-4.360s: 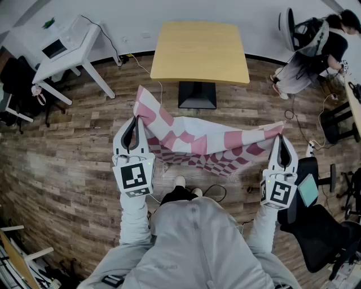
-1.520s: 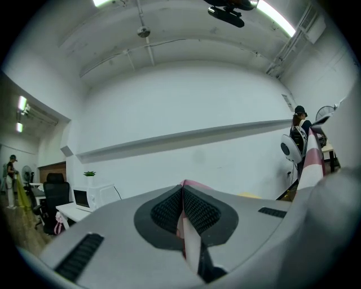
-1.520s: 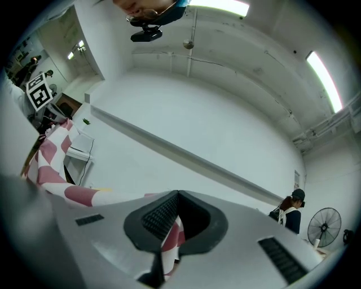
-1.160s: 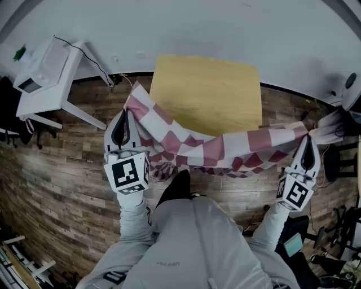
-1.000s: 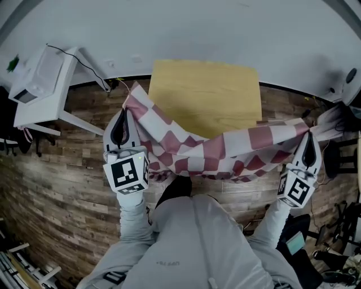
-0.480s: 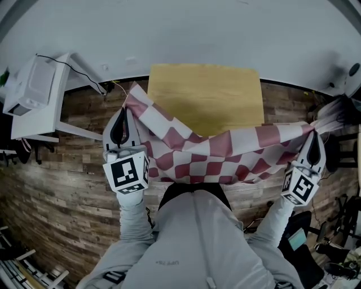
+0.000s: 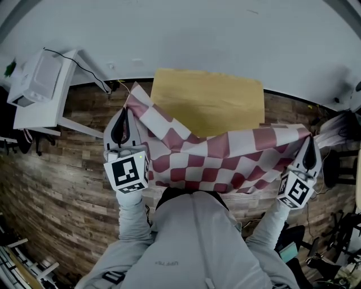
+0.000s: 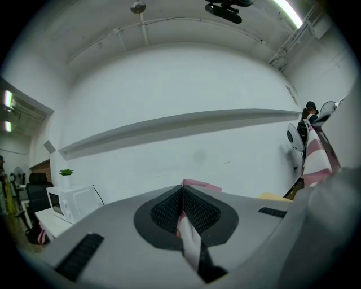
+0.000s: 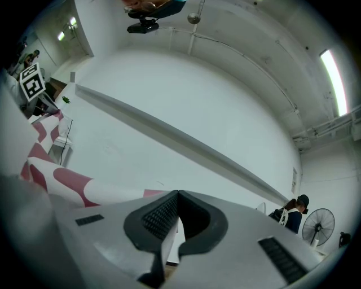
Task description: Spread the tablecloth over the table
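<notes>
A bare studio-like workroom is suggested by plain white walls (image 7: 197, 34), brown wood-plank flooring (image 7: 56, 180), a white microwave (image 8: 70, 200) on a white desk (image 7: 32, 115), and a black ceiling-hung device (image 8: 225, 8).

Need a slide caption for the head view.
Left gripper and right gripper each clamp an end of the red-checked tablecloth, stretched between them before the wooden table.

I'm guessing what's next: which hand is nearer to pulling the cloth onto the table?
Probably the left. The left gripper holds its tablecloth corner beside the table edge; the right gripper sits farther out and back.
</notes>
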The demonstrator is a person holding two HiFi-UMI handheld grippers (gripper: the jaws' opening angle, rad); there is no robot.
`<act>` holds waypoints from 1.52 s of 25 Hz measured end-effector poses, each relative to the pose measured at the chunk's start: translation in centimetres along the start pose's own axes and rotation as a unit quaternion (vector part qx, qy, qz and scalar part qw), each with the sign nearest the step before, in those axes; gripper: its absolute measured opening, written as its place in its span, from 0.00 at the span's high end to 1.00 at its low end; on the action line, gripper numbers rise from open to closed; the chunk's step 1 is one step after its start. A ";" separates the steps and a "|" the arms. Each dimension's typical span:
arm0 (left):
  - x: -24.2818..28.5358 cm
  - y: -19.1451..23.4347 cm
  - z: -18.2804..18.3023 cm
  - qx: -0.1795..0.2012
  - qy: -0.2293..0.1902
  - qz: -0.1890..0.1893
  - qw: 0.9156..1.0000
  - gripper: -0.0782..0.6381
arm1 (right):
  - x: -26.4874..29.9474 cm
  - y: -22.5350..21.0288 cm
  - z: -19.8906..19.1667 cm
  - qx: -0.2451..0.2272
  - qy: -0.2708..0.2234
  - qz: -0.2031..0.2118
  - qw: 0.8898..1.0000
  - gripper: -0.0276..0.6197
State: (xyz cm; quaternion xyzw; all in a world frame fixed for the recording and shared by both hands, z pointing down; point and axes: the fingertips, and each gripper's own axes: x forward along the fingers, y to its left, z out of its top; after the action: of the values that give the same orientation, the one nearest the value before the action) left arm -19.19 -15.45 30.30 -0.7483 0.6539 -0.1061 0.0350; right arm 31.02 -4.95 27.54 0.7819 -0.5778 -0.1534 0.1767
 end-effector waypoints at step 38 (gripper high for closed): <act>21.9 -1.7 -1.2 0.109 0.014 0.009 0.994 0.86 | 25.5 2.1 -8.0 -0.089 0.029 0.037 0.995 0.93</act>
State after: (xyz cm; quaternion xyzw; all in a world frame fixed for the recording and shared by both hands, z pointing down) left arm -15.05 -36.74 34.24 -0.7326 0.6455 -0.1871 0.1080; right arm 40.05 -29.12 34.72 0.7454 -0.5852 -0.1744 0.2676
